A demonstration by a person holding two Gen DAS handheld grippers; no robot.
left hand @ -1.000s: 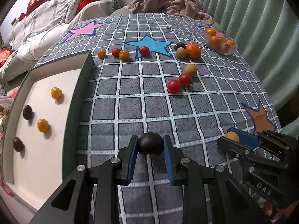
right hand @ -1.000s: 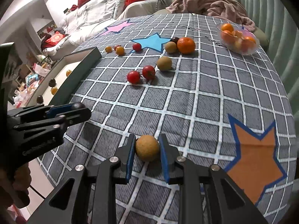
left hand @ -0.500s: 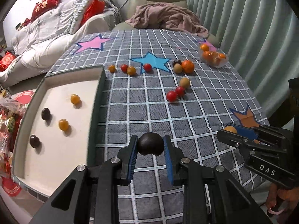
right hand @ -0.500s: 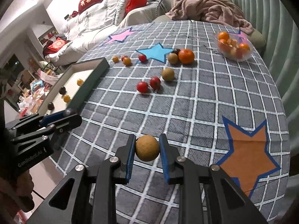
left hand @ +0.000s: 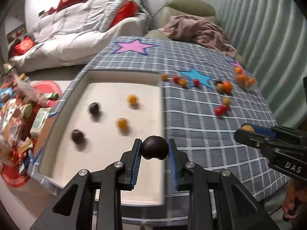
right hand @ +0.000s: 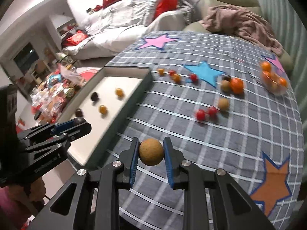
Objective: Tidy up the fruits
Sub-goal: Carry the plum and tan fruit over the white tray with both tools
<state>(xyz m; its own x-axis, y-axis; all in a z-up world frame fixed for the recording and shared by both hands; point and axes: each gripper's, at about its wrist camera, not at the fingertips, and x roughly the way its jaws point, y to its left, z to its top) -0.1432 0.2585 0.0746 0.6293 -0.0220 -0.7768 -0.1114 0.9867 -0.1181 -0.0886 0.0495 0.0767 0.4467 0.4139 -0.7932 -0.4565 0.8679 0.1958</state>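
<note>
Blue-padded fingers (left hand: 135,159) of the left gripper (left hand: 154,158) pinch a dark fruit (left hand: 154,150) above the tray (left hand: 162,118) edge; the right gripper (right hand: 151,160) holds a tan fruit (right hand: 151,151) over the worktop (right hand: 239,134). Carry each well inside before releasing (round fruit rolls).

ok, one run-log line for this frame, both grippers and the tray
left gripper: shut on dark fruit, lifted near tray edge | right gripper: shut on tan fruit, above tablecloth | tray: four fruits

A table under a checked cloth (right hand: 239,134) carries a tray (left hand: 163,99) and scattered fruits (right hand: 223,103) beyond the jaws.
</note>
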